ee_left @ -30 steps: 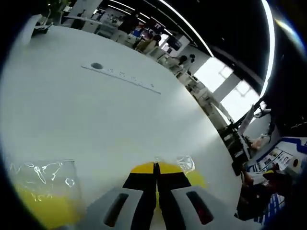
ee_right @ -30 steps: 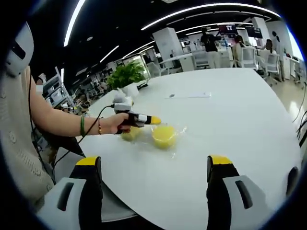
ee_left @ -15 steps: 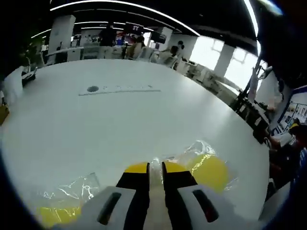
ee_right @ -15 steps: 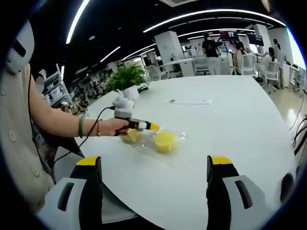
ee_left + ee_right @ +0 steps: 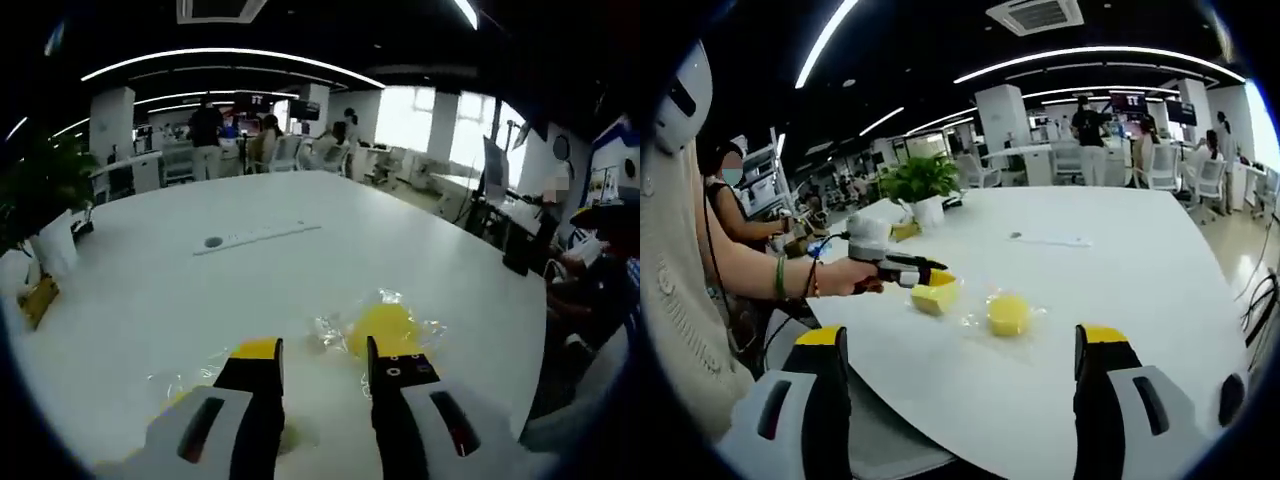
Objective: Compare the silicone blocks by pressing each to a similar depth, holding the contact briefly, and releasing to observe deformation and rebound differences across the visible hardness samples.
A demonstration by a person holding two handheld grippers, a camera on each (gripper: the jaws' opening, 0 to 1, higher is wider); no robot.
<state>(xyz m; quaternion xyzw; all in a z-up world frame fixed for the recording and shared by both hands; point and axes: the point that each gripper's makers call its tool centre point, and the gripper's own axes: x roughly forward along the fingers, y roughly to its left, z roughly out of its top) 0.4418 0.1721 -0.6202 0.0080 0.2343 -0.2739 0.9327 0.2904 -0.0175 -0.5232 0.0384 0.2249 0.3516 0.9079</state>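
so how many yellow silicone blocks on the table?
2. One yellow block sits at the left hand-held gripper tips; the other yellow block lies beside it in clear wrap. None seem hidden.

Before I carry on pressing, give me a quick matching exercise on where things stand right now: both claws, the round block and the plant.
Things:
1. left claw
2. right claw
3. round yellow block
4. potted plant

States:
A. by the table's far edge
B. jaws wide apart, back from both blocks
C. in clear wrap, nothing touching it
D. jaws a little apart, tips at the squarer yellow block

Pairs: 1-D, 2-B, 3-C, 4-A
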